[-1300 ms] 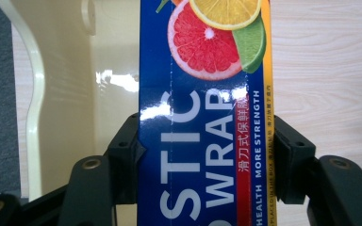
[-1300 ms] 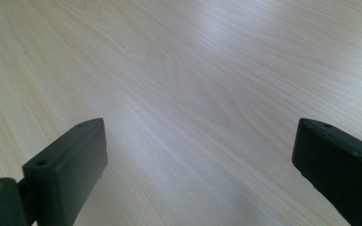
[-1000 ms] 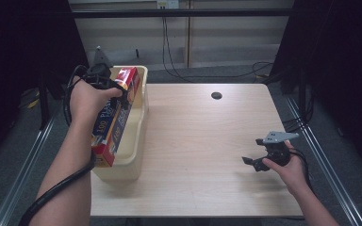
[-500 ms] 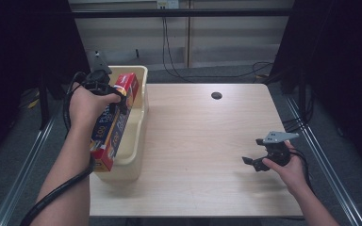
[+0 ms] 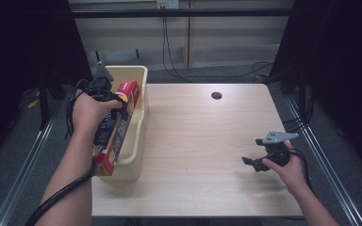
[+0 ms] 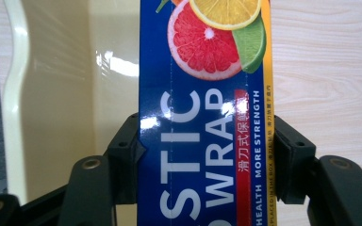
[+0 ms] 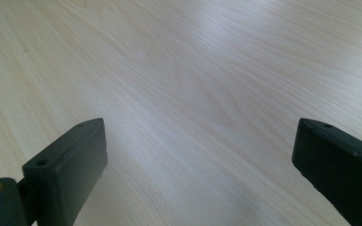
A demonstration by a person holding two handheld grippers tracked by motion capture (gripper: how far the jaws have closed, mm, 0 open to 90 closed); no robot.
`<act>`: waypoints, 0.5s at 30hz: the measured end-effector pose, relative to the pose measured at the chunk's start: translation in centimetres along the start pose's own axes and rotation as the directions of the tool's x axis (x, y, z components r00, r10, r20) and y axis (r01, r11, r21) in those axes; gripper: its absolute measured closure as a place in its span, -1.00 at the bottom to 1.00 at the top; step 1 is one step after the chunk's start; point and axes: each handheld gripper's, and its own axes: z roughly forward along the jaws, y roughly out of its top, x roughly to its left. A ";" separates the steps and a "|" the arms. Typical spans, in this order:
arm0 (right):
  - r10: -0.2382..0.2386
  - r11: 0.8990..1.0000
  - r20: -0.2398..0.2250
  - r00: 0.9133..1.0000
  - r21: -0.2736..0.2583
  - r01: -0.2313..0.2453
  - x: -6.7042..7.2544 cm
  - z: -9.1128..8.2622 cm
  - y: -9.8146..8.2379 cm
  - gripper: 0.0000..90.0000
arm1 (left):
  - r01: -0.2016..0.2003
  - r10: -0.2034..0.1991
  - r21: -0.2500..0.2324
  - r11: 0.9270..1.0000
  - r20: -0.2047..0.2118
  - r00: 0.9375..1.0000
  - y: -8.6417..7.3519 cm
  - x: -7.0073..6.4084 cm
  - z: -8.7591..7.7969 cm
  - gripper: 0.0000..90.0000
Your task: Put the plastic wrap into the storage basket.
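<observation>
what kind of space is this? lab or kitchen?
Likely a lab recording station: a bare wooden table ringed by dark curtains, loose cables on the floor behind, and one plastic-wrap box over a cream bin.

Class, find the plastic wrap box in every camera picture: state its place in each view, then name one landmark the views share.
High view: the plastic wrap box lies at the left, over the cream bin, clamped by the left gripper.
Left gripper view: the box runs up the centre between the black jaws.
Right gripper view: not in it; open jaws above bare wood.
Shared landmark: the pale wooden table.
</observation>
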 end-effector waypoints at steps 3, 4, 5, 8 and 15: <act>-0.001 1.000 0.004 1.000 -0.002 0.001 0.0 0.0 0.0 -0.92 | -0.006 0.006 0.007 1.000 -0.002 1.000 -0.1 0.1 0.3 -0.10; 0.000 1.000 0.005 1.000 -0.002 0.000 0.0 0.0 0.0 -0.92 | 0.007 -0.007 0.007 1.000 -0.001 1.000 -0.1 0.0 0.4 -0.10; -0.001 1.000 0.002 1.000 -0.001 0.001 0.0 0.0 0.0 -0.92 | 0.007 -0.007 0.009 1.000 0.004 1.000 -0.1 0.1 0.5 -0.11; -0.003 1.000 0.002 1.000 0.001 0.003 0.0 0.1 0.0 -0.92 | 0.009 -0.009 0.013 1.000 0.005 1.000 -0.2 0.1 0.7 -0.11; 0.000 1.000 0.001 1.000 0.001 0.000 0.0 0.0 0.0 -0.92 | 0.000 -0.001 0.027 1.000 0.003 1.000 -0.4 0.4 1.4 -0.10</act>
